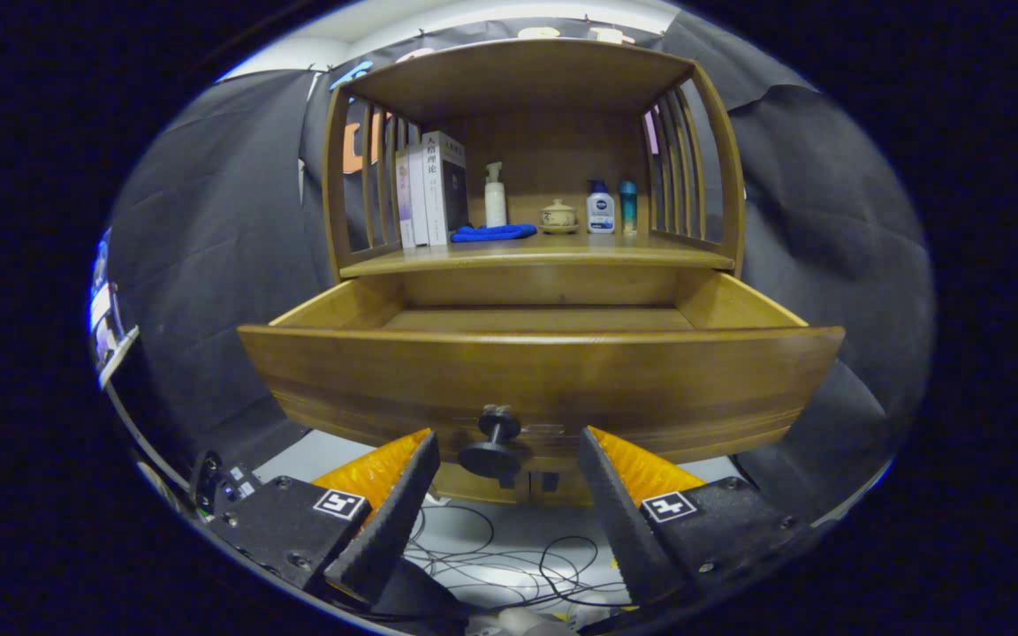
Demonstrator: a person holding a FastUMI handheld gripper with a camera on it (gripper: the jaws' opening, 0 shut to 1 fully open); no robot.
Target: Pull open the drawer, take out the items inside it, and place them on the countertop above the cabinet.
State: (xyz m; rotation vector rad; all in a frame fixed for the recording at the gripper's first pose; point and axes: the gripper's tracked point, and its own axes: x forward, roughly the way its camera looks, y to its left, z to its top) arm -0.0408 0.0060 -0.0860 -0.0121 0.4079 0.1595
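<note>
My claw is spread wide, gripping nothing, and the drawer stands pulled out right ahead of me, its curved wooden front across both fingers. Starting off my left finger: the tip sits just shy of the drawer front, apart from the dark knob, which pokes out in the gap between my fingers, nearer the left one, touching neither. Below the knob, loose cables trail over the pale floor between the fingers. My right finger stands well clear of the knob on the other side. Beyond the drawer front I see only a strip of the drawer's inner floor; whether anything lies in there I cannot tell from this low angle. Above and beyond it, the countertop carries, left to right, upright books, a blue cloth, a white pump bottle, a small lidded pot, a white-and-blue bottle and a teal bottle.
</note>
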